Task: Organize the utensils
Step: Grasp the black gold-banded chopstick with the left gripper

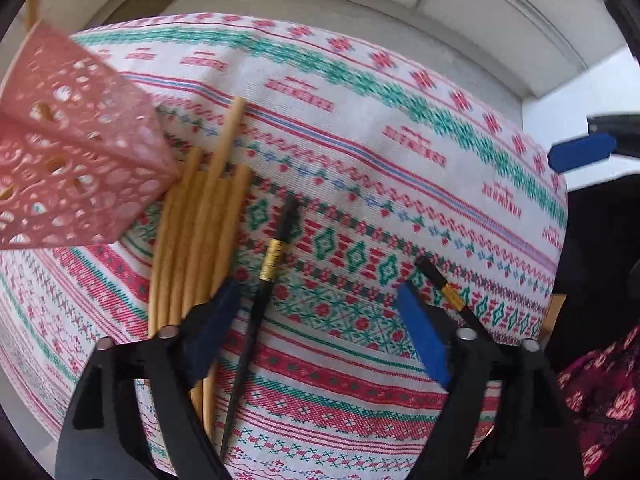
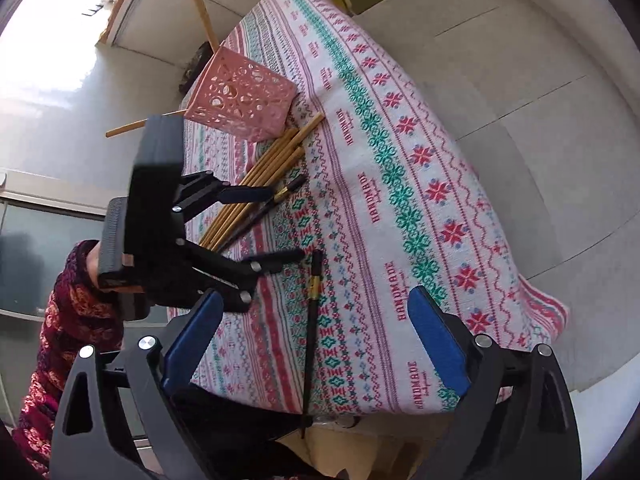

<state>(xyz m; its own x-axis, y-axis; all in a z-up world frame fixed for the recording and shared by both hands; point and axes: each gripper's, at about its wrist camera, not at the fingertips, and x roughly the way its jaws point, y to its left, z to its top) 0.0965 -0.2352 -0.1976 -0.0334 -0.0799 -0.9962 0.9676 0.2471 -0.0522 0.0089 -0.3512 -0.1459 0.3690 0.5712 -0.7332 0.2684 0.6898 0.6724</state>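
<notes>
Several wooden chopsticks [image 1: 200,248] lie bundled on the patterned tablecloth [image 1: 360,160], beside a pink perforated basket [image 1: 68,152]. A black chopstick with a gold band [image 1: 264,280] lies between my left gripper's fingers; a second black chopstick [image 1: 448,292] lies by the right finger. My left gripper [image 1: 320,320] is open and empty just above them. In the right wrist view my right gripper [image 2: 316,340] is open and empty over a black chopstick [image 2: 312,320]. The left gripper [image 2: 264,224], bundle [image 2: 260,176] and basket [image 2: 244,96] show there too.
The cloth-covered table [image 2: 400,160] stands near a pale wall and tiled floor. A chopstick [image 2: 200,0] sticks up out of the basket. The person's patterned sleeve [image 2: 68,320] is at the left. The right gripper's blue pad [image 1: 580,152] shows at the right edge of the left wrist view.
</notes>
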